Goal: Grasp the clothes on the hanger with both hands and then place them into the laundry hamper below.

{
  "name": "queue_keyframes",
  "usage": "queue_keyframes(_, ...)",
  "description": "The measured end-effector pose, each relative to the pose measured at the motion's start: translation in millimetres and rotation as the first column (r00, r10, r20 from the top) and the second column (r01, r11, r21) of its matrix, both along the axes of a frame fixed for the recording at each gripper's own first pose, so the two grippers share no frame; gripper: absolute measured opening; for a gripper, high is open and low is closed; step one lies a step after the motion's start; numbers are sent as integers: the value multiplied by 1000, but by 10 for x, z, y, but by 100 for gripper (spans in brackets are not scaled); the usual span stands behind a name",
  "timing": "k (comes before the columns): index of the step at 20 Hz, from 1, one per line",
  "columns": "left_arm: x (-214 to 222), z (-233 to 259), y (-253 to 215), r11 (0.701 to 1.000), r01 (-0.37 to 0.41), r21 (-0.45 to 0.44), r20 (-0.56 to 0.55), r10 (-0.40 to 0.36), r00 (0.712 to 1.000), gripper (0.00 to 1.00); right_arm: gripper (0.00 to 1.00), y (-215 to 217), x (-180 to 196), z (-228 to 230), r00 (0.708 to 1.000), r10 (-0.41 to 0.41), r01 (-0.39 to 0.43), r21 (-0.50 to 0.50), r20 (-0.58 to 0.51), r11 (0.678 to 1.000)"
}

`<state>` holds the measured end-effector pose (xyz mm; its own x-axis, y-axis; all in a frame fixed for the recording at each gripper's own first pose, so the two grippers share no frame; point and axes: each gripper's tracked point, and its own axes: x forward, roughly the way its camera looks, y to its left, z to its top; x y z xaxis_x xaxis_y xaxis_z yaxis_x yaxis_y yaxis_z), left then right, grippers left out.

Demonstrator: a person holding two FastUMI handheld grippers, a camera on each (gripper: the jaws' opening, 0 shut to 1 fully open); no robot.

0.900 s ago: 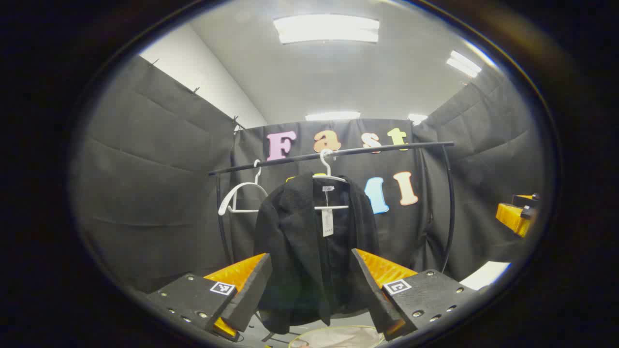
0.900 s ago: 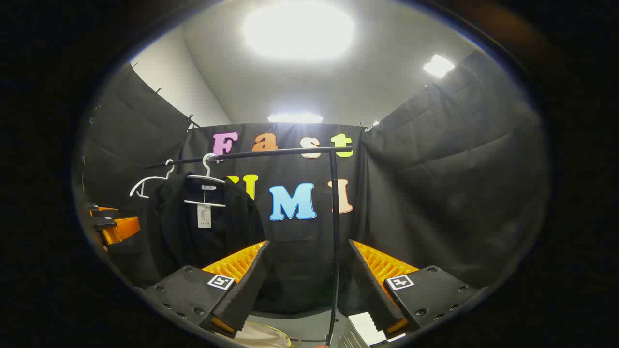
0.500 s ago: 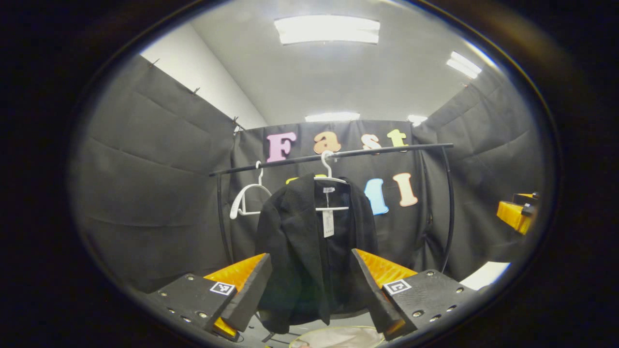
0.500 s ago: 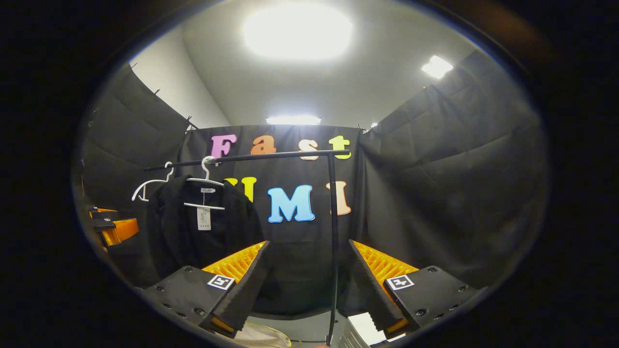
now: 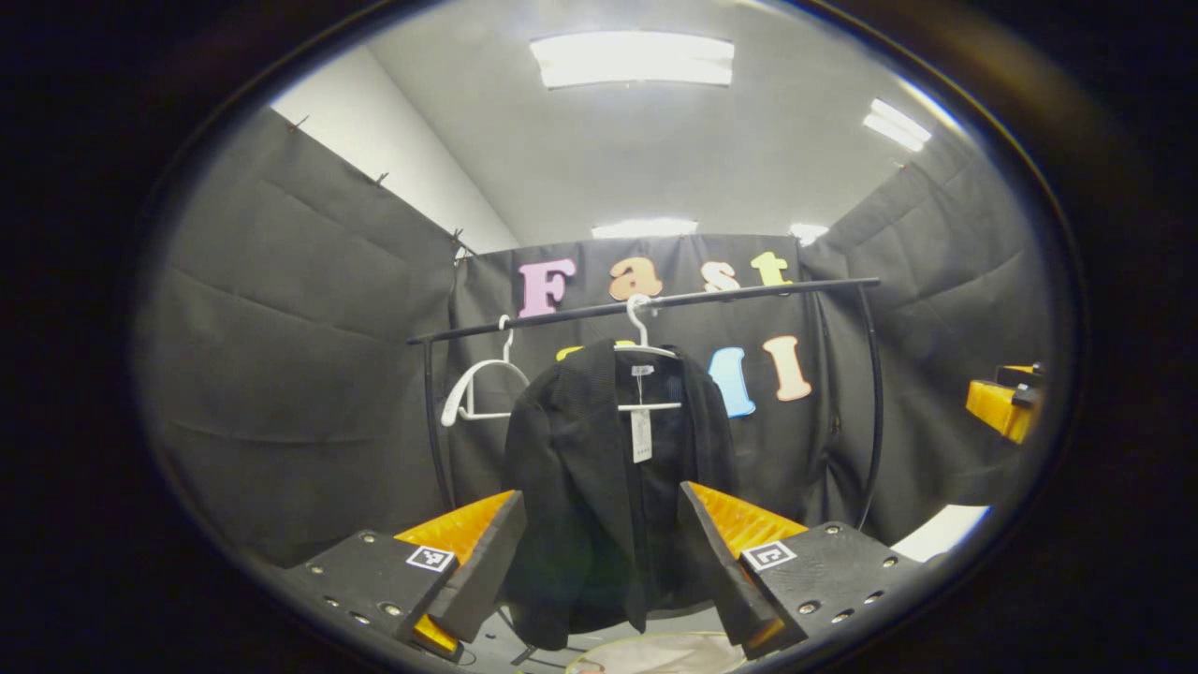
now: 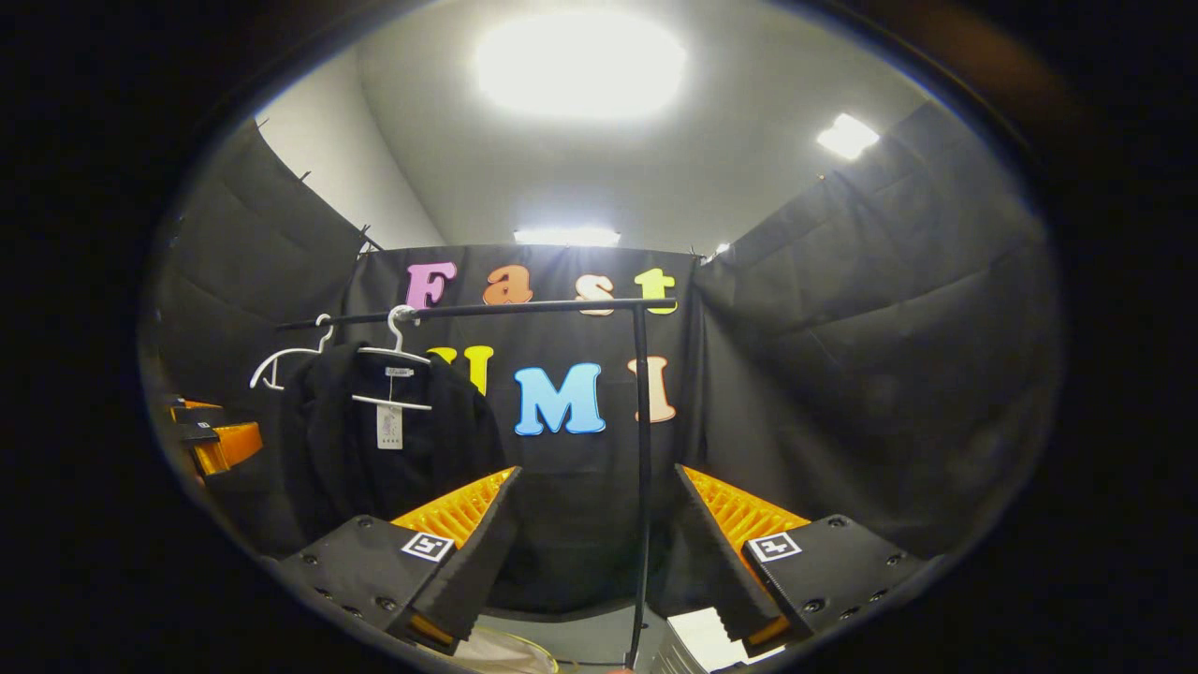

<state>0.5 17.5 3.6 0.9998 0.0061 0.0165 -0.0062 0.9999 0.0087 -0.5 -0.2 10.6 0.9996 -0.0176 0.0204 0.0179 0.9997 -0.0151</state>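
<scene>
A black jacket [image 5: 585, 468] with a white tag hangs on a white hanger [image 5: 646, 348] from a black rail [image 5: 655, 301]. My left gripper [image 5: 599, 524] is open, facing the jacket from some distance, nothing between its fingers. Below the jacket shows the pale rim of the laundry hamper [image 5: 655, 651]. In the right gripper view the jacket [image 6: 328, 459] hangs off to the left, and my right gripper [image 6: 594, 515] is open, pointing at the rack's upright post [image 6: 641, 468]. The other gripper [image 6: 220, 445] shows at the left edge of the right gripper view.
An empty white hanger [image 5: 477, 388] hangs on the rail left of the jacket. The rack's curved right post [image 5: 875, 402] stands near the cloth wall. A white flat object [image 6: 697, 627] lies low at the right, by the hamper rim [image 6: 505, 653].
Both views have drifted slightly, so the jacket sits a bit to the right in the left gripper view. The empty hanger has swung a little. Both grippers stay open.
</scene>
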Motion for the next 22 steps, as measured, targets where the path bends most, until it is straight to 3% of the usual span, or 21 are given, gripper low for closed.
queue_keyframes(11, 468, -80, 114, 998, 59, 24, -8, -59, 998, 94, 98, 496, 352, 4, 1000, 13, -12, -10, 24, 1000)
queue_keyframes(14, 656, -168, 193, 997, 80, 2, -19, -80, 997, 95, 98, 718, 566, 37, 998, 42, -41, -35, 40, 999)
queue_keyframes(22, 1024, -125, 235, 1000, 20, 16, -9, -20, 1000, 94, 98, 1247, 1137, 166, 980, 178, -178, -10, 89, 984)
